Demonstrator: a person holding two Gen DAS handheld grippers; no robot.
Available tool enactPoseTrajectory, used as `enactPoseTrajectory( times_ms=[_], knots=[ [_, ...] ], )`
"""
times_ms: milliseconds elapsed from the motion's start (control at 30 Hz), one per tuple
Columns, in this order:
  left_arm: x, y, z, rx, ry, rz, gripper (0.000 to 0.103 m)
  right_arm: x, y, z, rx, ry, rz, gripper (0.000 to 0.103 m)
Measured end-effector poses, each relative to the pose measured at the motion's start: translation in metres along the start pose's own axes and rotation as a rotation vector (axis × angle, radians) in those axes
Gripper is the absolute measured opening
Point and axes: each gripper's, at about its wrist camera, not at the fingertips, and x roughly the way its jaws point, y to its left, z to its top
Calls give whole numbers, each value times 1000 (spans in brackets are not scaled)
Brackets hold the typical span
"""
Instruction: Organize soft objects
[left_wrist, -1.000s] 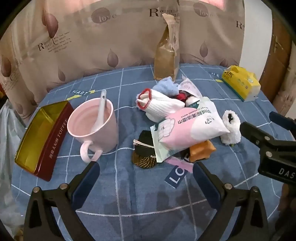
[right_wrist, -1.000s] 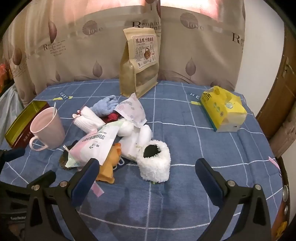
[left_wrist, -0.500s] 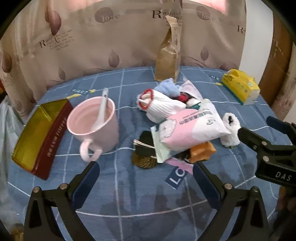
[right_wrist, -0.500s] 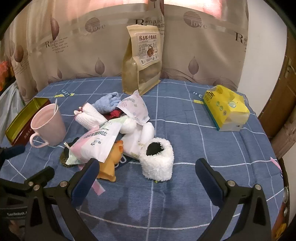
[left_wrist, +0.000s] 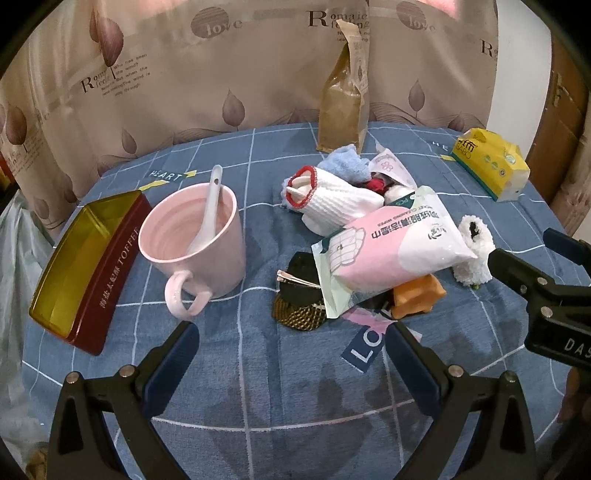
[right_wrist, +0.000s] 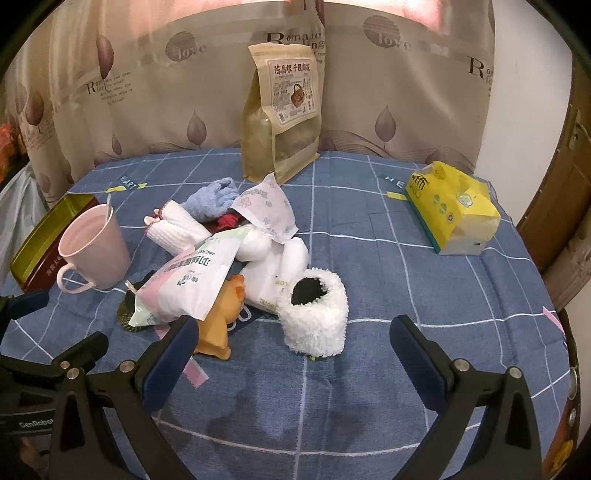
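Observation:
A heap of soft things lies mid-table: a pink wipes pack (left_wrist: 395, 251) (right_wrist: 192, 284), a white ribbed sock with red trim (left_wrist: 332, 201) (right_wrist: 177, 229), a light blue sock (left_wrist: 345, 166) (right_wrist: 214, 199), a fluffy white sock (left_wrist: 474, 254) (right_wrist: 314, 314), an orange toy (left_wrist: 417, 295) (right_wrist: 221, 317) and a black mesh item (left_wrist: 299, 302). My left gripper (left_wrist: 288, 354) is open and empty, short of the heap. My right gripper (right_wrist: 291, 347) is open and empty, just in front of the fluffy sock; it also shows in the left wrist view (left_wrist: 532, 273).
A pink mug (left_wrist: 195, 240) (right_wrist: 94, 251) with a white spoon (left_wrist: 208, 210) stands left of the heap, beside a red and gold toffee tin (left_wrist: 88, 266). A brown snack pouch (right_wrist: 282, 114) stands at the back. A yellow tissue pack (right_wrist: 454, 214) lies right.
Both grippers have moved slightly closer to the heap. Nothing on the table has moved.

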Motion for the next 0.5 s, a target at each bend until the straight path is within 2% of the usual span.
enactPoseTrajectory(
  times_ms=[500],
  knots=[
    [2,0,1,1,2,3,103,0,4,1,-19,-4,13,101]
  ],
)
